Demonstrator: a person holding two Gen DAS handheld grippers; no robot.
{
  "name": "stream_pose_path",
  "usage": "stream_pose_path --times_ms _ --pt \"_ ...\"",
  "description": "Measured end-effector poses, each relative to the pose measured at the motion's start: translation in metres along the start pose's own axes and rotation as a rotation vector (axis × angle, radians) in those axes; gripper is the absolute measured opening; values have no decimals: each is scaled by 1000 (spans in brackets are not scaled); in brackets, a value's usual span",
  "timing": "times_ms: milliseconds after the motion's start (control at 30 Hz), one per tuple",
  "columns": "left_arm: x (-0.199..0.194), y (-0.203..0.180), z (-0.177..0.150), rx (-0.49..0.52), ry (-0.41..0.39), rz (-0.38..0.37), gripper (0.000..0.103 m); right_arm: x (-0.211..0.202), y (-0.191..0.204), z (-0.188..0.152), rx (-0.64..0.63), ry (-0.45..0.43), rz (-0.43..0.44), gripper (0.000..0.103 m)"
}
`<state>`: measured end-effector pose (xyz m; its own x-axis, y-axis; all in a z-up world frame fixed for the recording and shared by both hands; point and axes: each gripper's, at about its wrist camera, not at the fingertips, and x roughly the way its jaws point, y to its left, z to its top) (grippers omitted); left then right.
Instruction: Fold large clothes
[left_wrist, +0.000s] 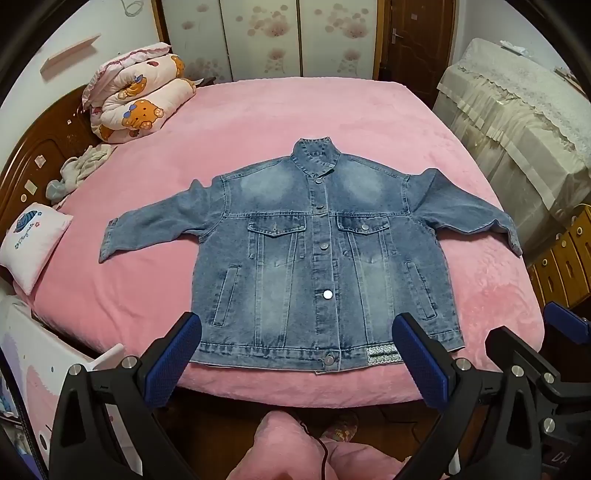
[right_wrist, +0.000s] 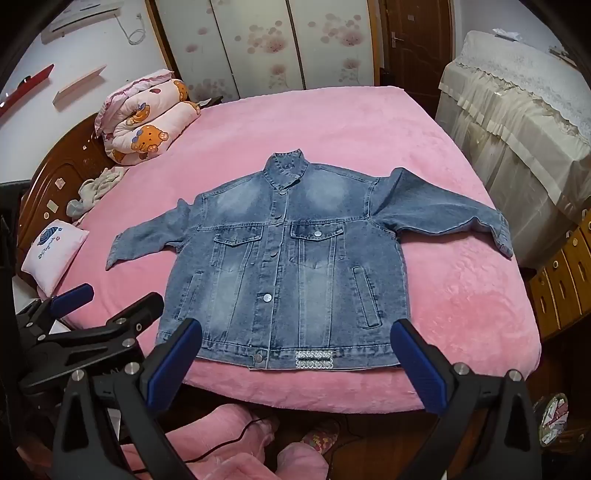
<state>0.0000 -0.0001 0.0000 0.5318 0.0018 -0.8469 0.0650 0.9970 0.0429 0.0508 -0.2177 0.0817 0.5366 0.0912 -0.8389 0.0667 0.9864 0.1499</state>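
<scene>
The denim jacket (left_wrist: 317, 258) is lying flat and buttoned on the pink bed (left_wrist: 258, 122), sleeves spread out. We are holding the left gripper (left_wrist: 295, 360) and right gripper (right_wrist: 295, 363) above its bottom hem, fingers wide apart, gripping nothing

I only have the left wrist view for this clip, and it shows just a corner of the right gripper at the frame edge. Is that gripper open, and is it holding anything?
Observer: The right gripper is open, its fingers wide apart and holding nothing. The denim jacket's hem shows between them.
Reviewer: Anything at upper left beyond my frame?
Observer: A red strip-like object on the white wall.
Reviewer: And at lower right?
Observer: A round patterned object, low beside the pink bed. I cannot tell what it is.
</scene>
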Motion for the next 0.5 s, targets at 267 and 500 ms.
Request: stream_pose_path --times_ms 267,500 --pt "1 -2 0 -1 2 -7 102 -1 -2 1 -1 -3 -1 102" --pt "-1 -2 -3 -9 1 -19 102 -2 -2 1 0 -5 2 102"
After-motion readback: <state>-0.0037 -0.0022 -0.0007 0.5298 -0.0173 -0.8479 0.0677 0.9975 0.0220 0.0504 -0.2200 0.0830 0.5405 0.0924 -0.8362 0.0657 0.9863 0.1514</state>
